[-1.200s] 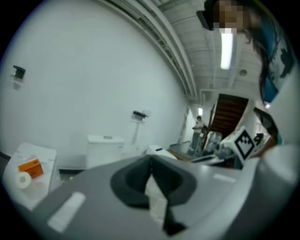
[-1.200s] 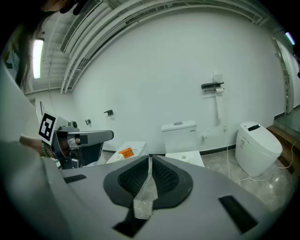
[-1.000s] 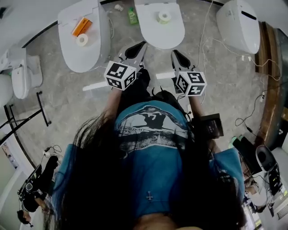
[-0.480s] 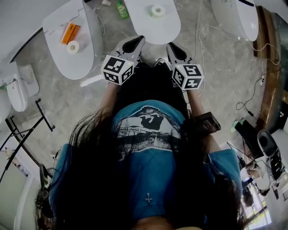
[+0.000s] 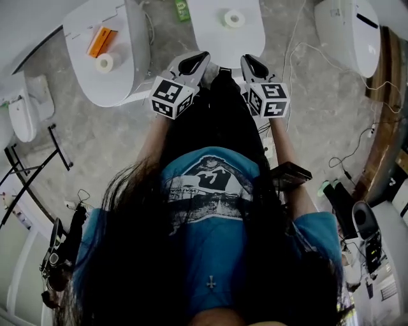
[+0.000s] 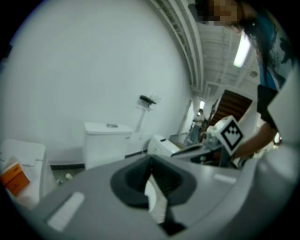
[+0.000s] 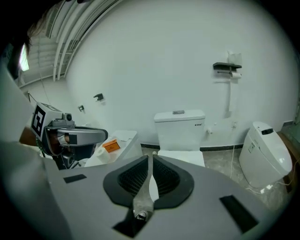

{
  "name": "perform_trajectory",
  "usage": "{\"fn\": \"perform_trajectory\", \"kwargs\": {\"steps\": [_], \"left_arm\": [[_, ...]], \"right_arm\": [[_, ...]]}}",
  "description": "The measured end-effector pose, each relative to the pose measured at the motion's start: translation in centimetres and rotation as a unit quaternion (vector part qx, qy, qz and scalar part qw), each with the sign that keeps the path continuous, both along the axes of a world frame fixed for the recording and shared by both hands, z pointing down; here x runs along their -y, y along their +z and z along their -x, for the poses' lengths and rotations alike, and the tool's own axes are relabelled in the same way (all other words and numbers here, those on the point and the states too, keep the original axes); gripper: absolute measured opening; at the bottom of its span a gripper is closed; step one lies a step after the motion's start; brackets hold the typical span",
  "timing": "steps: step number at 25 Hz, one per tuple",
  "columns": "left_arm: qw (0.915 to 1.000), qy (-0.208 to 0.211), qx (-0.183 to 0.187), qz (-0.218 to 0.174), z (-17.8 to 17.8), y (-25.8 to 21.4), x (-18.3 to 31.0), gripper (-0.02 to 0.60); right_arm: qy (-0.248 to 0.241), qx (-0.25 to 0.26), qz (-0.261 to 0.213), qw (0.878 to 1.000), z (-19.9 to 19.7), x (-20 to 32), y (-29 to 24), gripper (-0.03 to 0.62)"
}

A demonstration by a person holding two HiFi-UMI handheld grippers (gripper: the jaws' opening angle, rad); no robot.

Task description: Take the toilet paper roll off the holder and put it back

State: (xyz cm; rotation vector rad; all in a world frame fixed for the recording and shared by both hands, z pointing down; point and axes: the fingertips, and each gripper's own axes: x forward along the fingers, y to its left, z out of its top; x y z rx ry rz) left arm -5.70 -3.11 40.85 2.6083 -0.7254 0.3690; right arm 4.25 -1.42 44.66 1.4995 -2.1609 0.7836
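A toilet paper roll (image 5: 234, 18) lies on the closed lid of the middle toilet (image 5: 210, 32), straight ahead of both grippers. Another roll (image 5: 104, 62) sits on the left toilet's lid beside an orange box (image 5: 101, 41). In the right gripper view a black wall holder (image 7: 227, 67) with a white roll (image 7: 236, 75) hangs high above the cistern (image 7: 180, 126). My left gripper (image 5: 203, 56) and right gripper (image 5: 245, 59) are held side by side at waist height, both shut with nothing in them. The left gripper view also shows the holder (image 6: 147, 100) far off on the wall.
Three white toilets stand along the wall: left (image 5: 111, 70), middle, and right (image 5: 347, 35). A green bottle (image 5: 183, 7) stands on the floor between the left two. Cables (image 5: 290, 44) trail over the grey floor. A black rack (image 5: 32, 165) is at the left.
Both grippers have moved forward toward the middle toilet, staying side by side and shut. The person has stepped closer, so the toilets sit nearer in the head view.
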Motion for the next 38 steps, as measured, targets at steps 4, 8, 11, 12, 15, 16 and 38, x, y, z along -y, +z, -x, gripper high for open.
{"fn": "perform_trajectory", "kwargs": {"steps": [4, 8, 11, 12, 15, 16, 38], "left_arm": [[0.9999, -0.011, -0.008, 0.004, -0.8, 1.8, 2.5, 0.000], [0.9997, -0.020, 0.003, 0.013, -1.8, 4.6, 5.2, 0.000], [0.9995, -0.022, 0.010, 0.020, -2.8, 7.1, 7.3, 0.000], [0.9994, -0.022, 0.010, 0.023, -3.2, 8.0, 8.0, 0.000], [0.9993, -0.018, 0.004, 0.033, -4.8, 10.4, 9.7, 0.000], [0.9992, -0.016, 0.003, 0.037, -5.3, 11.1, 10.2, 0.000], [0.9956, -0.034, 0.015, 0.086, -8.2, 20.8, 13.4, 0.000]], "right_arm": [[-0.035, -0.005, 0.009, 0.999, -0.6, 4.1, 3.1, 0.038], [-0.081, -0.026, 0.034, 0.996, -0.9, 7.6, 7.7, 0.038], [-0.130, -0.045, 0.062, 0.989, -0.9, 9.7, 11.8, 0.074], [-0.145, -0.047, 0.074, 0.986, -0.9, 10.3, 13.2, 0.175], [-0.175, -0.064, 0.101, 0.977, -1.5, 11.7, 17.2, 0.246], [-0.186, -0.075, 0.109, 0.974, -1.8, 12.1, 18.5, 0.257], [-0.366, -0.351, 0.107, 0.855, -3.9, 19.7, 34.9, 0.459]]}}
